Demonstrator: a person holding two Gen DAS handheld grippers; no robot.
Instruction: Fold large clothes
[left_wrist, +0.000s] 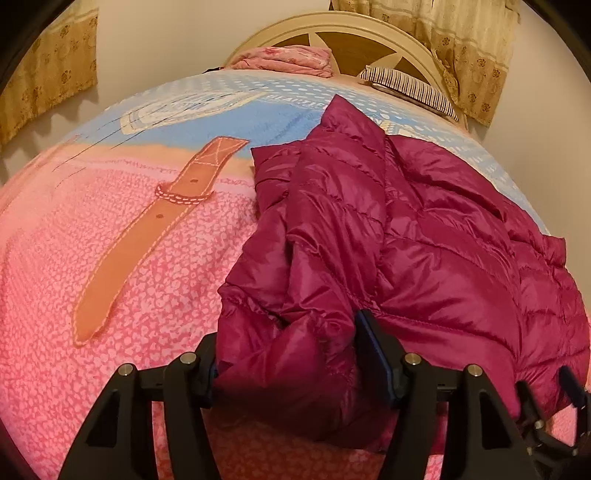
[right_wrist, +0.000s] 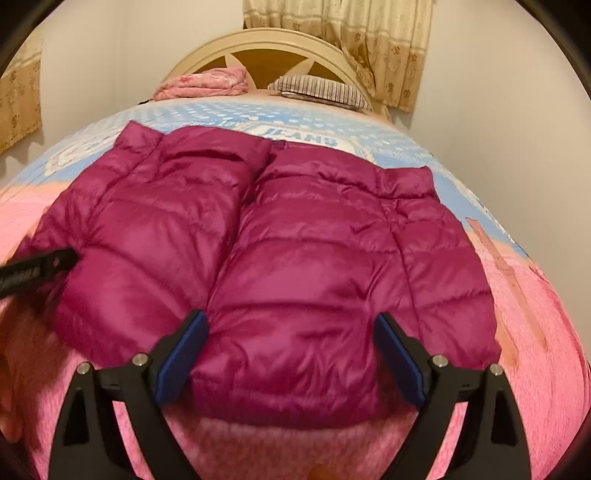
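Observation:
A magenta quilted puffer jacket (right_wrist: 295, 229) lies spread on the bed, collar towards the headboard, front closed. In the left wrist view the jacket (left_wrist: 424, 229) is bunched at its near left side, and my left gripper (left_wrist: 288, 332) is shut on that puffy fold, which fills the gap between the pads. One black finger of the left gripper (right_wrist: 44, 264) shows at the jacket's left edge. My right gripper (right_wrist: 291, 317) stands open over the middle of the jacket's near hem, with the fabric below and between its blue pads (right_wrist: 181, 362) and not pinched.
The pink and blue patterned bedspread (left_wrist: 110, 295) covers the whole bed. A folded pink blanket (left_wrist: 284, 59) and a striped pillow (left_wrist: 410, 88) lie by the cream headboard (left_wrist: 332, 29). Beige curtains (right_wrist: 351, 40) hang behind it, and white walls close in on both sides.

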